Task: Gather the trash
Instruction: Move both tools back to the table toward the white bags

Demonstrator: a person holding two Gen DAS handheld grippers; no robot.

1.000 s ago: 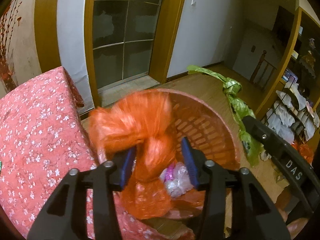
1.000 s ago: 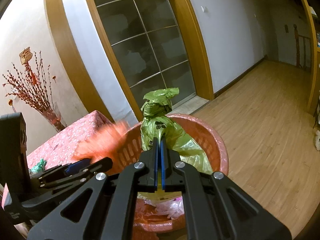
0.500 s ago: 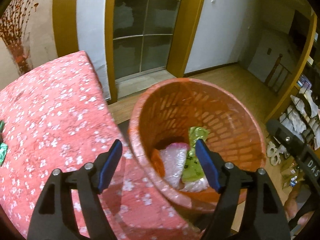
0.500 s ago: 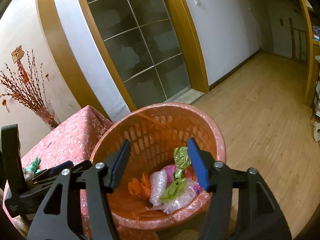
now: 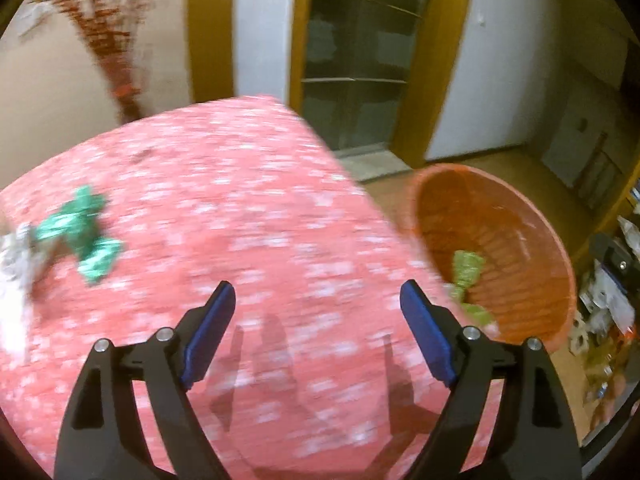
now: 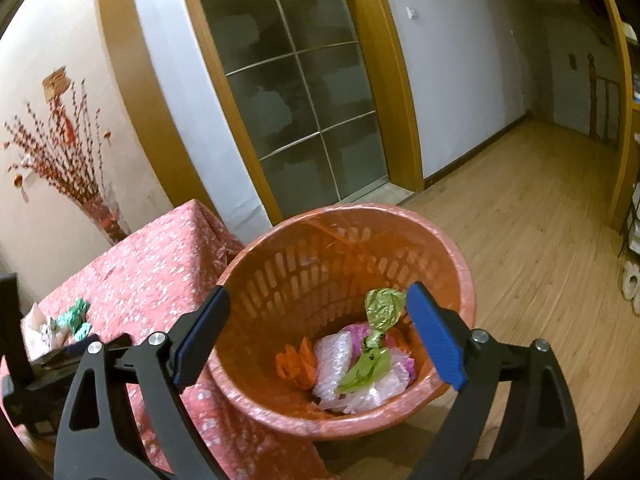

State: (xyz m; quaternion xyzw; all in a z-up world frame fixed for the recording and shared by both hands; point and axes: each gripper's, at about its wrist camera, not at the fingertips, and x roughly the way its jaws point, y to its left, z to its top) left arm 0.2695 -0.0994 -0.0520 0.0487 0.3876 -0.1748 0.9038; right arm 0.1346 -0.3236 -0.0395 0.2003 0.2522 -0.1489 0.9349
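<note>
I was between two steps: the drop was done and the next pick-up had not begun. My right gripper (image 6: 318, 330) hung over the bin (image 6: 460, 264), and its jaws had just been opening; they stood spread wide with nothing between them. My left gripper (image 5: 318, 312) was over the table (image 5: 248, 200), its jaws also just opened wide and empty. The bin sat just right of the table, on the floor. In it I counted one green bag (image 6: 380, 316), one orange bag (image 6: 298, 362), one bubbly clear wrap (image 6: 334, 358), and some pink and clear plastic that I could not count. On the table, at the far left, I saw one green wrapper (image 5: 82, 234) and one white scrap (image 5: 16, 258) just beside it. The left view was blurry, so there may have been more. I thought the next move was to bring the left gripper over to the green wrapper, lower the open jaws around it, and pinch. It looked light and crinkly, so a soft squeeze should do.
</note>
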